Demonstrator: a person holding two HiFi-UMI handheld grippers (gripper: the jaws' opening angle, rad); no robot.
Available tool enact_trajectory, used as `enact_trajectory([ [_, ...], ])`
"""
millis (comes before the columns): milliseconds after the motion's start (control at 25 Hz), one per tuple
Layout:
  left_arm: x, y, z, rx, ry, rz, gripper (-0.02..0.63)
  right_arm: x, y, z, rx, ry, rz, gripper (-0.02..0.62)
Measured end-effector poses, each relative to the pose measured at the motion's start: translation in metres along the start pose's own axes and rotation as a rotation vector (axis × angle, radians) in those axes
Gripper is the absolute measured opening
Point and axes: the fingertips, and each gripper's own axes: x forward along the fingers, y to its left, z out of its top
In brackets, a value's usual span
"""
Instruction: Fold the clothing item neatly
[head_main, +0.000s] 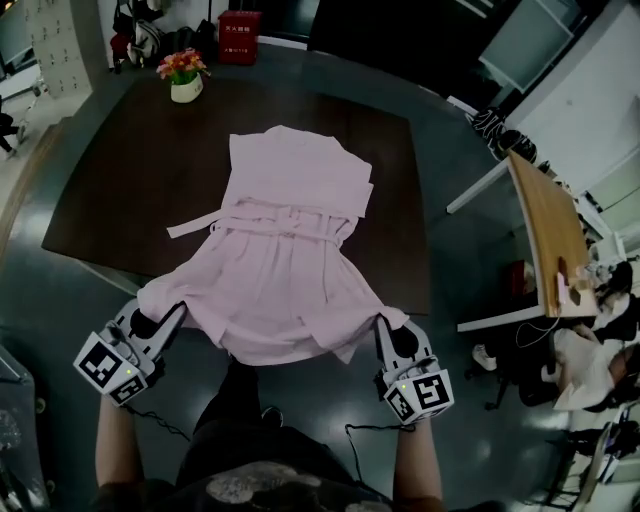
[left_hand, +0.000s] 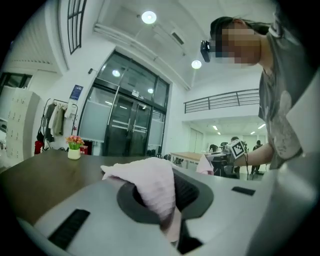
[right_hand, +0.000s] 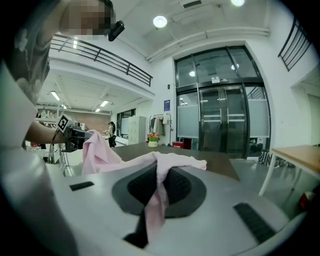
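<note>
Dark brown table (head_main: 100, 215) on a grey floor, seen from the head view, with a pink belted dress (head_main: 290, 240) spread along its middle: neckline toward the upper frame, waist tie (head_main: 190, 227) trailing left, hem hanging past the near table edge.

Only the head view shows the whole garment. Only the gripper views show the grip itself. In the left gripper view, the left gripper (left_hand: 167, 212) has its jaws pressed together on a fold of pink hem, and the right gripper's marker cube (left_hand: 237, 148) appears at mid right. In the right gripper view, the right gripper (right_hand: 155, 200) pinches a strip of the same cloth. Glass doors (right_hand: 225, 120) and ceiling lights fill the background of both.

In the head view, both forearms rise from the bottom of the frame on either side of the person's body. The left gripper (head_main: 168, 320) is at the lower left hem corner and the right gripper (head_main: 388, 332) at the lower right, both with marker cubes facing up.

Bare tabletop lies on both sides of the dress. A flower pot (head_main: 185, 80) stands well apart near the far left corner, and a wooden desk (head_main: 550, 235) stands apart at right.
</note>
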Motion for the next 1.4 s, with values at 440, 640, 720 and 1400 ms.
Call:
enact_trajectory([
  [440, 0.154, 0.193, 0.112, 0.084, -0.017, -0.075, 0.041, 0.173, -0.151, 0.103, 0.045, -0.091, -0.100, 0.014],
  [640, 0.249, 0.264, 0.151, 0.074, 0.036, -0.061, 0.038, 0.257, -0.219, 0.116, 0.093, -0.078, -0.086, 0.012],
  [720, 0.285, 0.302, 0.160, 0.054, 0.053, -0.032, 0.037, 0.291, -0.257, 0.118, 0.133, -0.073, -0.094, 0.012],
  [1400, 0.495, 0.516, -0.013, -0.119, 0.522, 0.001, 0.036, 0.565, -0.404, -0.043, 0.193, 0.384, -0.153, 0.014],
])
